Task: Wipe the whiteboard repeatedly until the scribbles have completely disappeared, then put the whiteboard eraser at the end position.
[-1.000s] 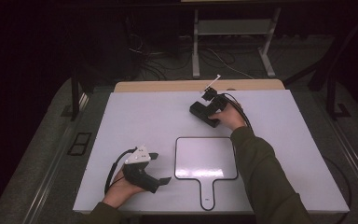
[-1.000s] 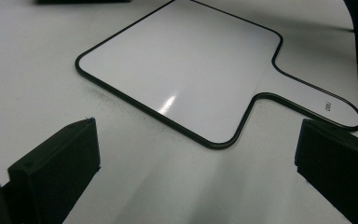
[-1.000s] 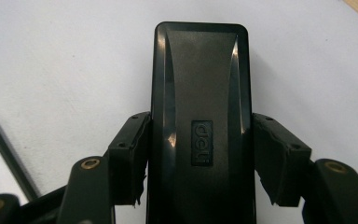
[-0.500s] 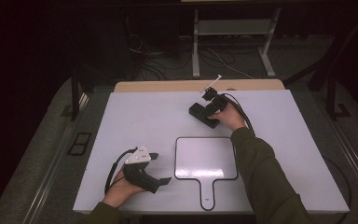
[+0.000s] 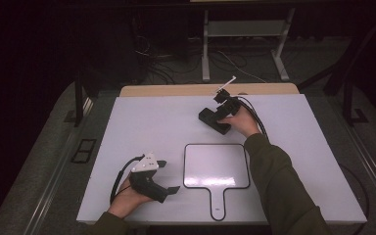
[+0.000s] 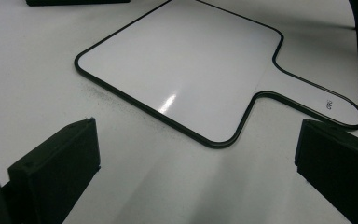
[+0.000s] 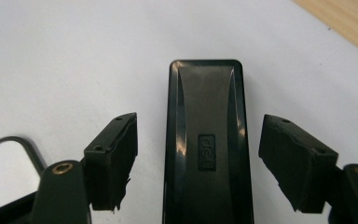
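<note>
The step in hand looks like the grasp of the black eraser: the right tongs stand over it with one jaw on each side, so the reach seems done and the closing not yet begun. The eraser lies flat on the white tabletop, toward the far edge and right of centre, well apart from the small handled whiteboard that lies nearer the person, handle pointing toward them.

In the right gripper view the jaws are spread wide, wider than the eraser, with a clear gap of tabletop between each pad and the eraser's long sides; they touch nothing that I can see. The next move, as I judge it, calls for closing squarely across the eraser's width, low enough that the pads meet its side walls and not its sloped glossy top, which could slip. After that it would need a lift and a carry toward the whiteboard.

The left tongs rest low near the front left of the tabletop, just beside the whiteboard's near left corner. Seen in the left gripper view they are wide open and empty, aimed at the board without touching it
</note>
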Tool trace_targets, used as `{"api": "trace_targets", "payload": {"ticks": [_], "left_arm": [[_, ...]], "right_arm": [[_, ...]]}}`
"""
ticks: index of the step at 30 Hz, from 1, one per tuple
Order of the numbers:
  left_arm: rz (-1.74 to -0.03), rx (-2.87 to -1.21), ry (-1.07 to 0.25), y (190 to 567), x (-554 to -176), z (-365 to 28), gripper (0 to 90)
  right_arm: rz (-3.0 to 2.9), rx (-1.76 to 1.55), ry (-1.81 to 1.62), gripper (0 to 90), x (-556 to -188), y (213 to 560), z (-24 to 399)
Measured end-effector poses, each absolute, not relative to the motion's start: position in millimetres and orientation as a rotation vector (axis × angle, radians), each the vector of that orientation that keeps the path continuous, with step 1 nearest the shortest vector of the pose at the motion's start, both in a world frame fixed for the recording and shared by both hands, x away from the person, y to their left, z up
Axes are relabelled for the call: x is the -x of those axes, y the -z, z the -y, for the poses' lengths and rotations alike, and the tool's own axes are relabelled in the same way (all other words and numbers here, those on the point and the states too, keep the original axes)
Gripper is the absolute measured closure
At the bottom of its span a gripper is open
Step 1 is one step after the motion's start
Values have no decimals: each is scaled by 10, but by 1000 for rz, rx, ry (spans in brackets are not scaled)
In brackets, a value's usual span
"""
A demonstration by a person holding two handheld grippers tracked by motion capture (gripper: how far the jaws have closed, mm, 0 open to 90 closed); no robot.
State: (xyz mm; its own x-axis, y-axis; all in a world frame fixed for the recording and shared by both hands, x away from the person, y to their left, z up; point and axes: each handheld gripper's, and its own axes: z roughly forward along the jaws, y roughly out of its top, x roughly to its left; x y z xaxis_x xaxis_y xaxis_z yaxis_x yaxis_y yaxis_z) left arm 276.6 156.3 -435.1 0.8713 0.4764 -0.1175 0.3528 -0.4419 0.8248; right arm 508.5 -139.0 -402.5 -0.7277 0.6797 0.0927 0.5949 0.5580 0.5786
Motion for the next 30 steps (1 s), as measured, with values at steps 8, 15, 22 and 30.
{"api": "trace_targets", "payload": {"ticks": [8,15,22,30], "left_arm": [[-601,-2081,-165,4356,-2765,-1561,0],[-606,-2085,-168,4358,-2765,-1559,0],[-611,-2078,-166,4362,-2772,-1562,0],[-623,-2073,-163,4368,-2780,-1573,0]], "right_arm": [[-2620,-1067,-985,233,-4972,3942,1473],[-2604,-1037,-1050,231,-4830,3873,1590],[-2508,-1016,-1110,170,-4651,3767,1703],[-2442,-1001,-1159,171,-4429,3763,1810]]}}
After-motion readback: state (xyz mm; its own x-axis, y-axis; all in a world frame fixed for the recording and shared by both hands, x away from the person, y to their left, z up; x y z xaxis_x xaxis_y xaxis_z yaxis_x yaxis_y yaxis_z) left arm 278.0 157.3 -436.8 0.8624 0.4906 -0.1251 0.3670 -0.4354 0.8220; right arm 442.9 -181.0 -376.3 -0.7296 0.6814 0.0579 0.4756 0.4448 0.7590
